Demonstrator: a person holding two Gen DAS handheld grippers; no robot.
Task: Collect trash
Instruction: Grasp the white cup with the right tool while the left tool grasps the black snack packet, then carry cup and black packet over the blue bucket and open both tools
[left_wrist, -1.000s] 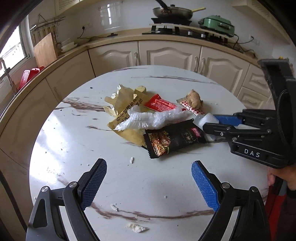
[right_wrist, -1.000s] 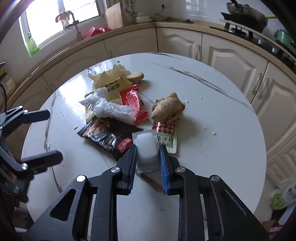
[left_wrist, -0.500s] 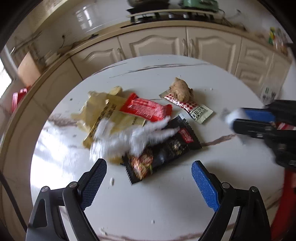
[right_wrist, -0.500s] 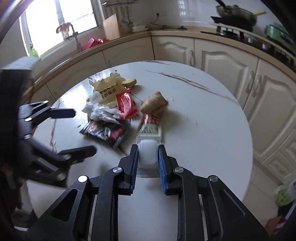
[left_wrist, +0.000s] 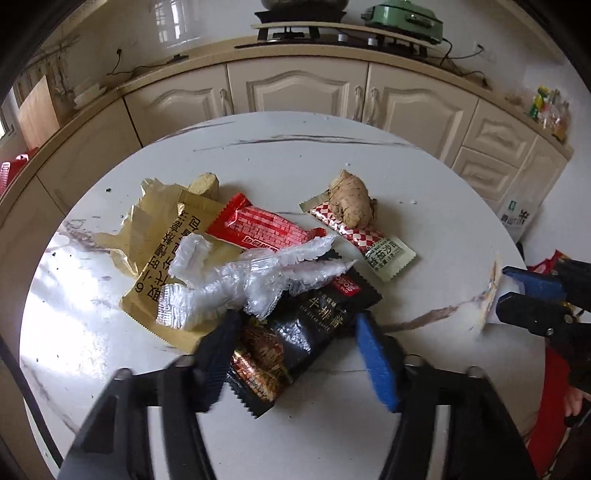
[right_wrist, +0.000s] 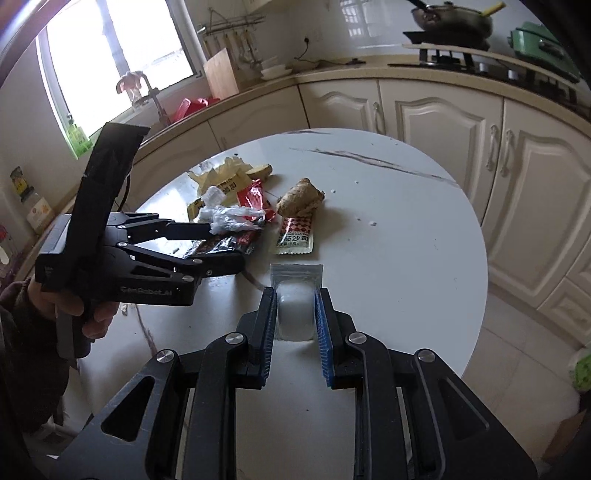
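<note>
on the round marble table (left_wrist: 303, 155), the left hand-held gripper (left_wrist: 295, 354), just closing, straddles the black wrapper (left_wrist: 306, 332); the right hand-held gripper (right_wrist: 295, 317) pinches a clear packet (right_wrist: 295, 295).

Daylight pours in from the blown-out window (right_wrist: 122, 48), leaving white glare on the glossy table (left_wrist: 66, 325). Heavy fisheye bending with dark corners, and the left gripper (left_wrist: 295, 354) is smeared by motion blur.
</note>
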